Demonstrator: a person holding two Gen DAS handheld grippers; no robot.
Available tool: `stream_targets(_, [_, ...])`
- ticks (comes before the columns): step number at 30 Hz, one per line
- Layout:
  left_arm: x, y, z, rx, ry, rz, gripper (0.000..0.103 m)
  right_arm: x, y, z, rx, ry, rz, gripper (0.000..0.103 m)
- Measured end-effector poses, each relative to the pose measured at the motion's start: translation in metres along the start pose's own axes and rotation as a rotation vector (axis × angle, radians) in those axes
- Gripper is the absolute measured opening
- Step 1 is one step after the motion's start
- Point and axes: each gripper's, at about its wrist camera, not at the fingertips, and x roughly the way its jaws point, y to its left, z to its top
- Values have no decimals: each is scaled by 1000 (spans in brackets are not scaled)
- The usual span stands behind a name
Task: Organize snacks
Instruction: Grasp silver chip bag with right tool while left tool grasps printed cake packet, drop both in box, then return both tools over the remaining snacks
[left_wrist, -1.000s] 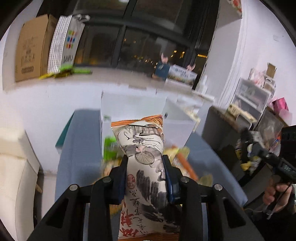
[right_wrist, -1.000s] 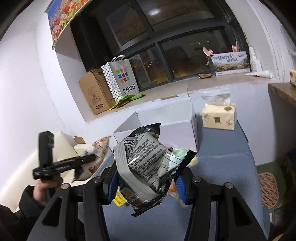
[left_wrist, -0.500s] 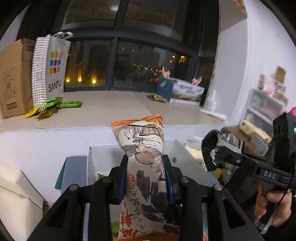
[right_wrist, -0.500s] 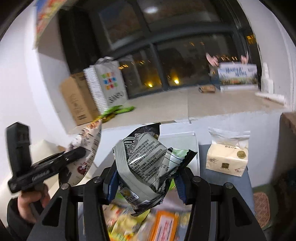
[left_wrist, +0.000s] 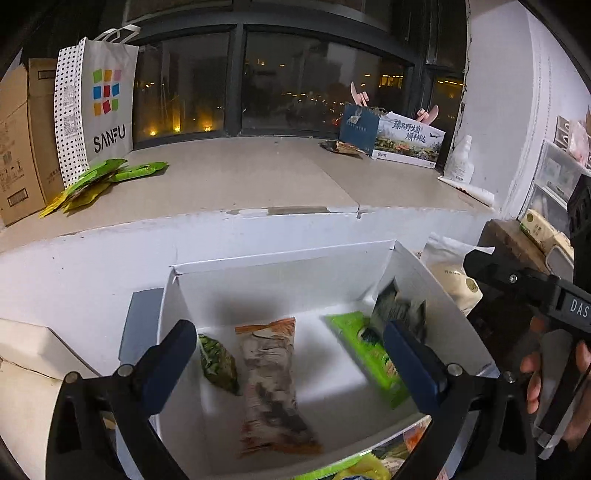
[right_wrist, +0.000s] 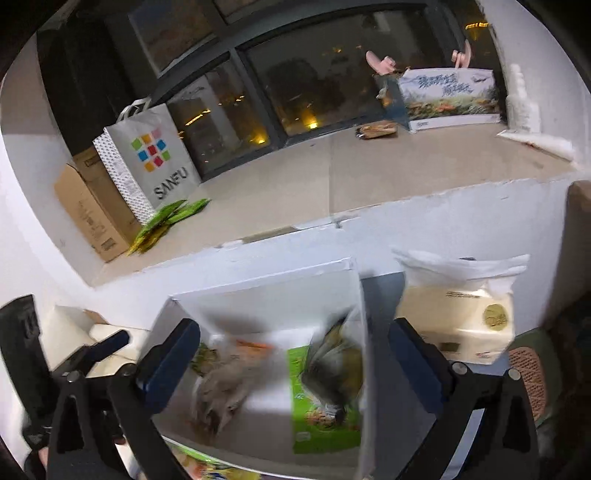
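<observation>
With both the left gripper (left_wrist: 290, 363) and right gripper (right_wrist: 291, 363) just sprung wide and empty, we have four packets in the white box (left_wrist: 280, 280); more snacks (left_wrist: 373, 469) wait outside.

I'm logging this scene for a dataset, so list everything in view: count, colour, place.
white box: 1, white, open, below the sill
orange-edged snack bag: 1, beige, in the box
dark green packet: 1, box, left
bright green packet: 1, box, right
silver-black bag: 1, blurred, against the box's right wall
SANFU bag: 1, white, sill
cardboard box: 1, brown, sill, left
green sachets: several, sill
tissue pack: 1, cream, right of the box
left gripper: black, open, empty
right gripper: black, open, empty
</observation>
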Motion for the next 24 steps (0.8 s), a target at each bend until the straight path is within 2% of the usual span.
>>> stream_targets(3, [-10,3,0,-7,3,-20,103,-7,2,-3,-14,-24,-16,103])
stream_targets(7, [-33,4,-1,-19,-29,-14,103,-19,9,-4,-39,-29,-2,103])
stream_targets(12, [-70,2,-14,-8,-73,-20,103,-43,26,-11,-104,-78,13,103])
stream_targets(18, [-123,7,-53,-9,-143,-18,103,-91,47,-37,-204,-136,49,103])
stream_targets(24, [-174,20,-113,-91,-175,-105,103,-147,49,-86,-260,-179,101,103])
